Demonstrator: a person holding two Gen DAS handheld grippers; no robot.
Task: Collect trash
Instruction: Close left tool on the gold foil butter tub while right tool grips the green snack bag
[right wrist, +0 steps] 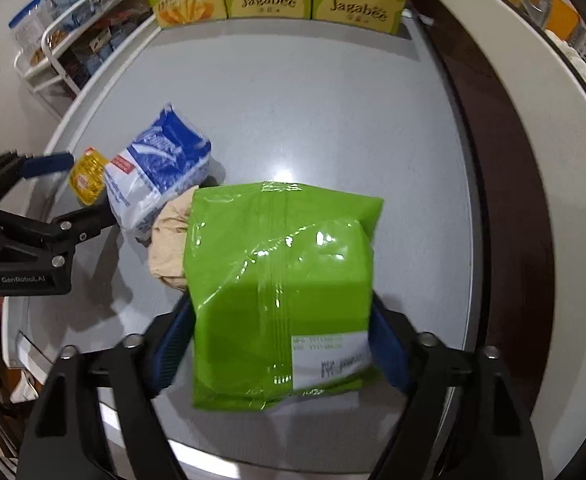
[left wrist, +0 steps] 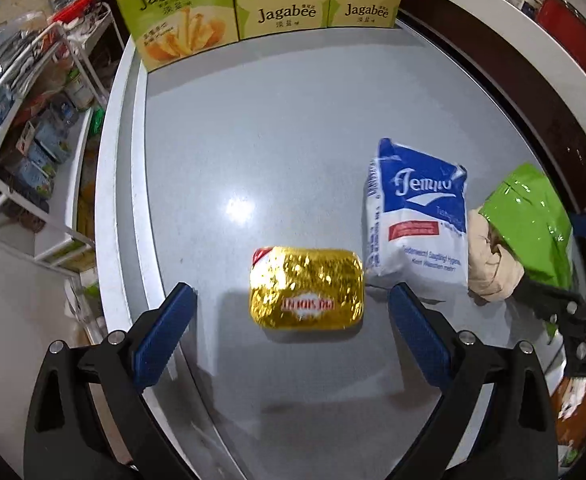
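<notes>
A gold foil packet [left wrist: 307,288] lies on the grey table top [left wrist: 273,140], between the fingers of my left gripper [left wrist: 291,296], which is open around it without touching. A blue and white tissue pack [left wrist: 417,220] lies to its right, then a crumpled beige paper [left wrist: 489,264]. My right gripper [right wrist: 281,320] is shut on a green plastic bag [right wrist: 281,280] and holds it over the table. The right wrist view also shows the tissue pack [right wrist: 161,168], the beige paper [right wrist: 171,240], the gold packet [right wrist: 89,176] and the left gripper [right wrist: 69,188].
Three green Jagabee boxes [left wrist: 261,0] stand along the table's far edge. A white wire rack [left wrist: 25,120] with goods stands left of the table. A dark brown surface [right wrist: 505,200] runs along the right side.
</notes>
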